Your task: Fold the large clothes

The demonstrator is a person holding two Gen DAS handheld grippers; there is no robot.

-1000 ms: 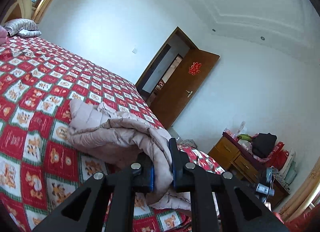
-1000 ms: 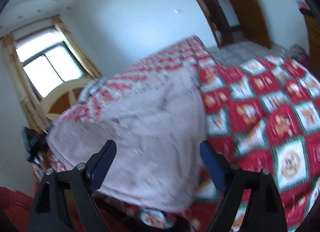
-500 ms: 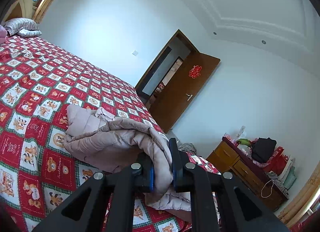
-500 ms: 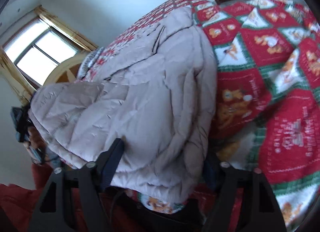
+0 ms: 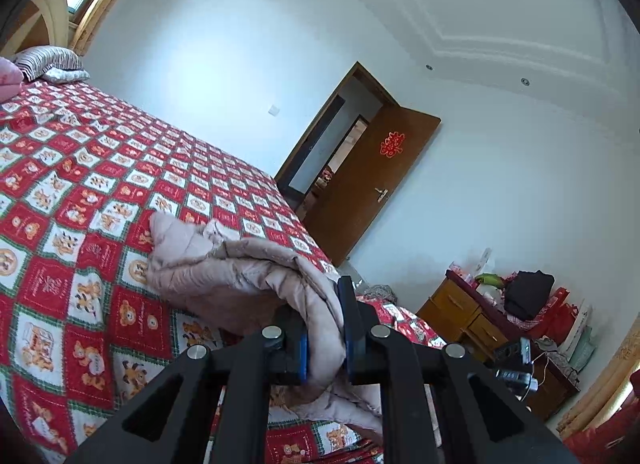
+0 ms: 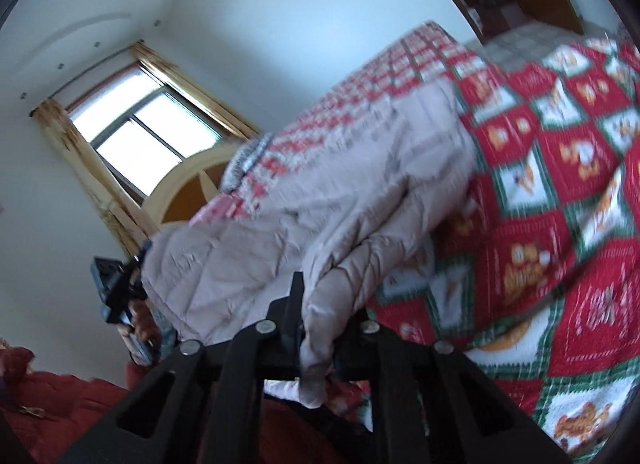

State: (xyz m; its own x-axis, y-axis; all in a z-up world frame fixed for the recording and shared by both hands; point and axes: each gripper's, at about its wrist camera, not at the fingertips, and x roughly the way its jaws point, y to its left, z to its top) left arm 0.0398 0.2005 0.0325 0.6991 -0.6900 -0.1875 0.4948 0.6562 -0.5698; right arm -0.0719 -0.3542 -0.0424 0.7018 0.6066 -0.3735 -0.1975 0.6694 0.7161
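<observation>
Red-checked bedspread point(image 5: 80, 224) carries the beige padded coat point(image 5: 240, 276) at its near edge, long axis running between left gripper point(image 5: 325, 344), jaws clamped on one end, and right gripper point(image 6: 320, 338), jaws closing on the other end.

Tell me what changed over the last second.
The right gripper, wide open a second ago, is closing its jaws on the jacket hem. The left gripper stays shut on the jacket's other edge; the jacket still lies on the bed.
</observation>
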